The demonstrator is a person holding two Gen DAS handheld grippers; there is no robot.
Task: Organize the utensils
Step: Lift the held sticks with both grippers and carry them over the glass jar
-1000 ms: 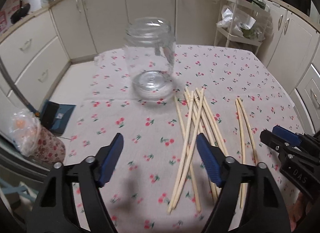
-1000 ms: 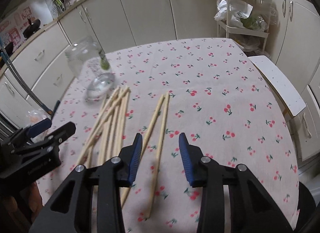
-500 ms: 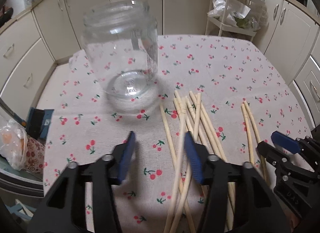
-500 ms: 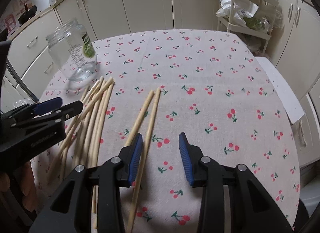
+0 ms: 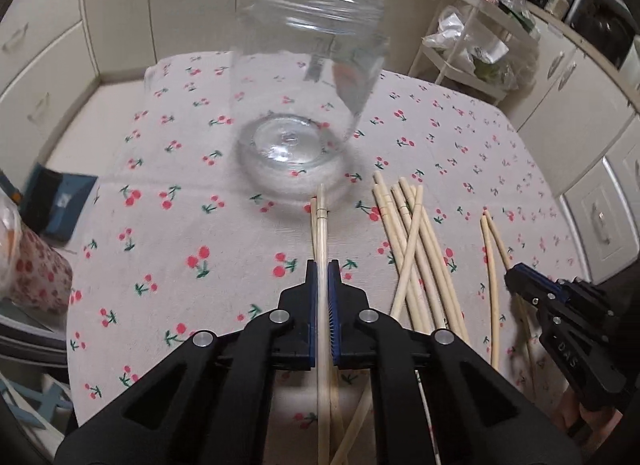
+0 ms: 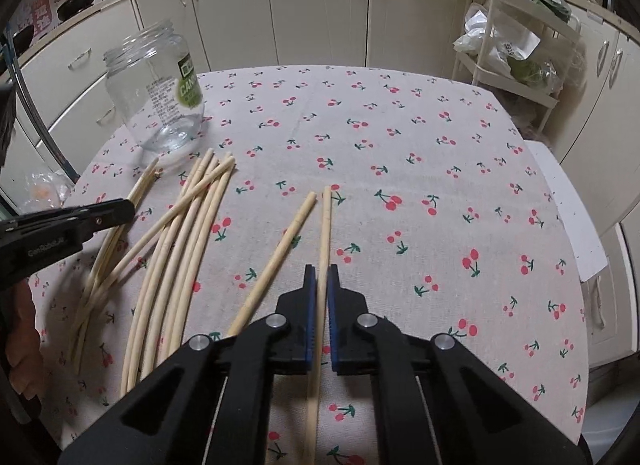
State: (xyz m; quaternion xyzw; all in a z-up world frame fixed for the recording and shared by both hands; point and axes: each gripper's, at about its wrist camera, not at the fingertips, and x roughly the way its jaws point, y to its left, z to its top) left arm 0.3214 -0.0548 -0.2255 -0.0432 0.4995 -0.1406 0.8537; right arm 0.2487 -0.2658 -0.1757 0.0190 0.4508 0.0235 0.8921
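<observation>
- The glass jar stands upright at the upper left of the right view, on the cherry-print tablecloth; I see nothing inside it.
- A loose bundle of chopsticks lies left of centre, tips near the jar's base; one single chopstick lies just beside my right tongs.
- A wire rack with bags stands at upper right, off the table.
- My left gripper is clamped tight on a pair of chopsticks pointing at the jar's base.
- My right gripper is closed around one chopstick running up the frame's centre.
</observation>
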